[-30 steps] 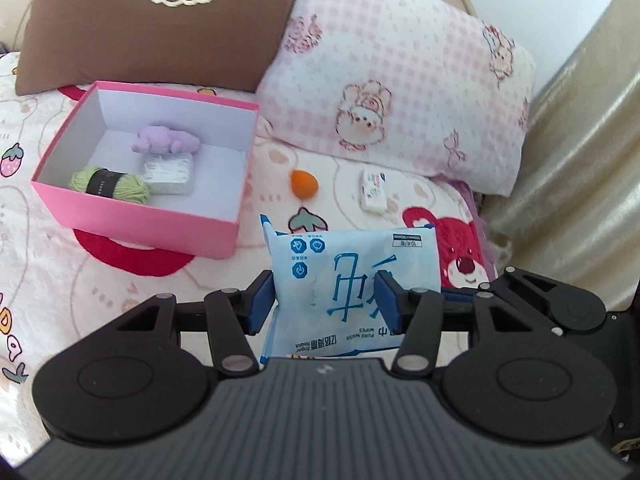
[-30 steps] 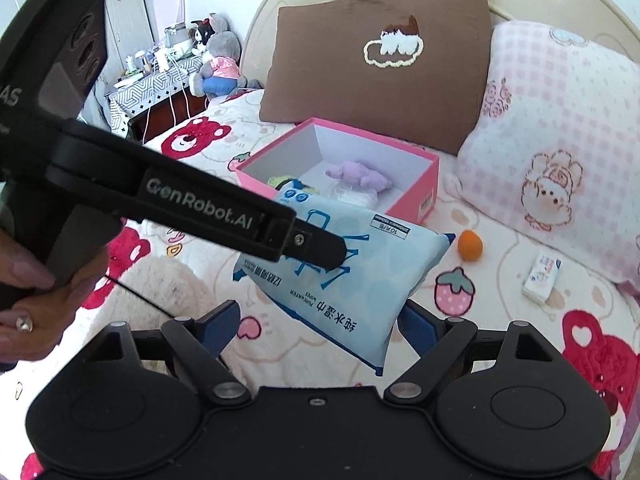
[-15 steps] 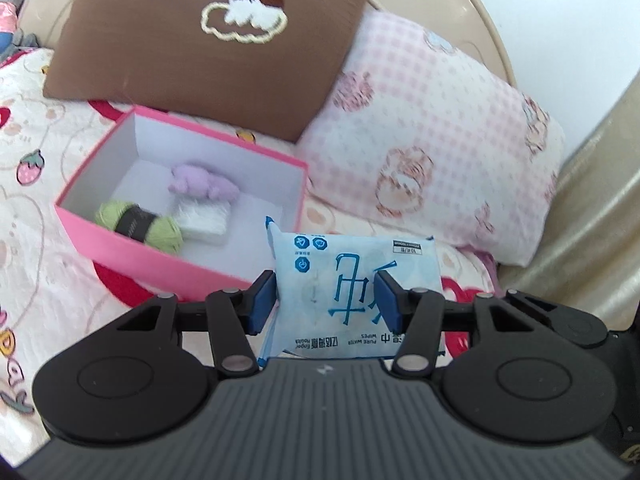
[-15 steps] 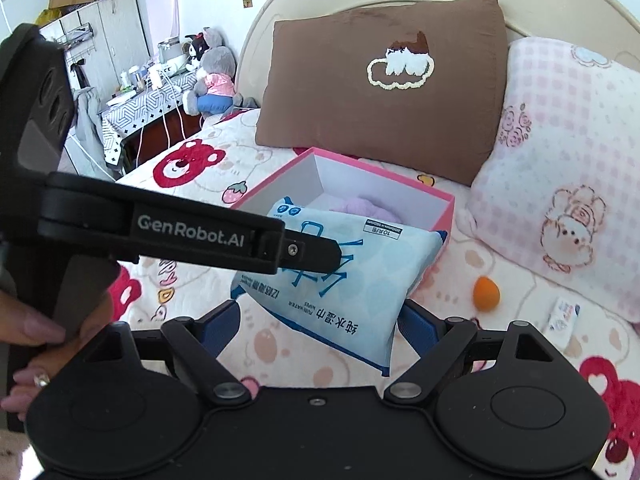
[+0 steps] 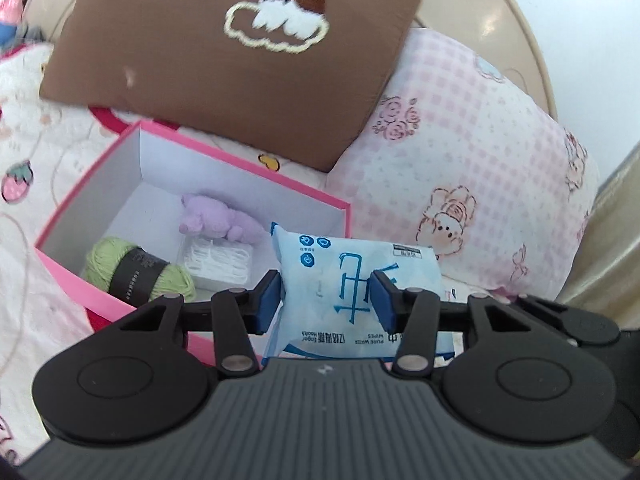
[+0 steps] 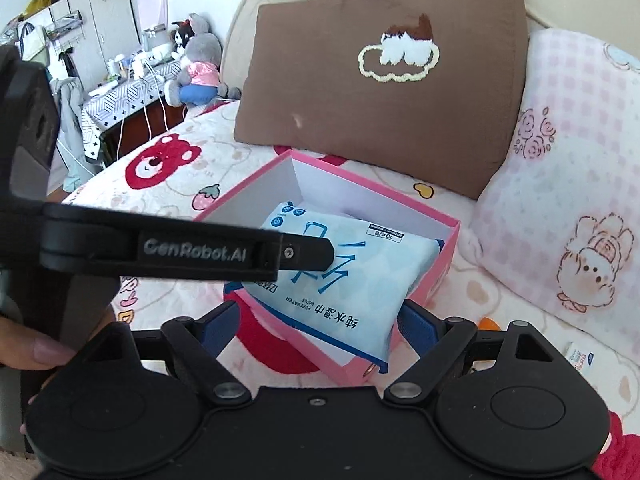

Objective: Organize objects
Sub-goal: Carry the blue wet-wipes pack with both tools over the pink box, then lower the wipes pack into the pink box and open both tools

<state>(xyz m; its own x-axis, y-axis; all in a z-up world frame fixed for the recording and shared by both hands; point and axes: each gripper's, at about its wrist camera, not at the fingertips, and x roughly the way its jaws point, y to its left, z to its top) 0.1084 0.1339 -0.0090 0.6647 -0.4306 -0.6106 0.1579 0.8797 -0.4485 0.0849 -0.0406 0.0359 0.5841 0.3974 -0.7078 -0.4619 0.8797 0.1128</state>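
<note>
A light-blue wipes pack (image 5: 352, 276) is pinched between the blue pads of my left gripper (image 5: 326, 304), whose jaws are closing on it. The pack hangs tilted over the right part of the open pink box (image 5: 240, 168). Inside the box lie a green yarn ball (image 5: 136, 270), a purple plush (image 5: 212, 220) and a white packet (image 5: 216, 260). In the right wrist view the left gripper (image 6: 316, 254) reaches in from the left with the pack (image 6: 340, 276) above the box (image 6: 372, 188). My right gripper (image 6: 320, 320) stands open just short of the box, holding nothing.
A brown cloud pillow (image 6: 380, 80) and a pink checked pillow (image 6: 580, 200) lean behind the box on the bed. An orange item (image 6: 488, 323) and a small white packet (image 6: 580, 356) lie on the sheet at right. A person's hand (image 6: 40, 350) grips the left tool.
Both grippers have moved toward the pink box. The pack, earlier held in front of and to the right of the box, now hangs over its right side.
</note>
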